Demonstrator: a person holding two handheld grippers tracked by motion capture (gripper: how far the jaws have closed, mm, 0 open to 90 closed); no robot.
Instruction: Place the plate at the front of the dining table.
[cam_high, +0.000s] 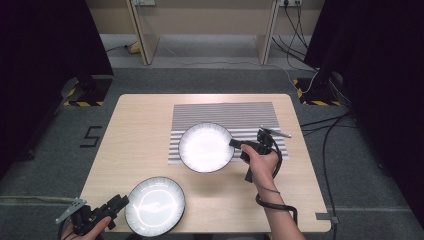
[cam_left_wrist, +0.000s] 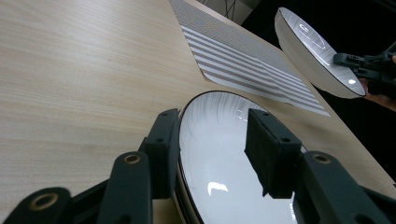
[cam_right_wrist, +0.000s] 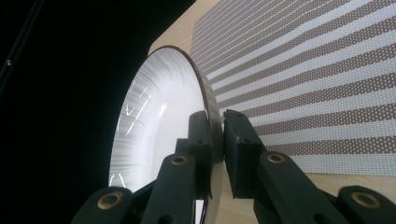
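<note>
The right gripper (cam_high: 239, 145) pinches the far plate (cam_high: 206, 147) by its rim, lifted off the mat (cam_high: 260, 112), while the left gripper (cam_left_wrist: 212, 149) stands open astride the near plate's (cam_high: 155, 205) rim, not yet clamped.

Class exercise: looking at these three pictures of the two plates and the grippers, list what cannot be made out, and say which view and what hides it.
- Near white ribbed plate with dark rim: its front edge is cut off by the bottom of the high view.
- Left gripper: whether its jaws touch that plate's rim is unclear in the left gripper view.
- Far white plate, clamped by the right gripper: its underside is turned away in the right gripper view.
- Striped placemat: partly covered by the far plate in the high view.
</note>
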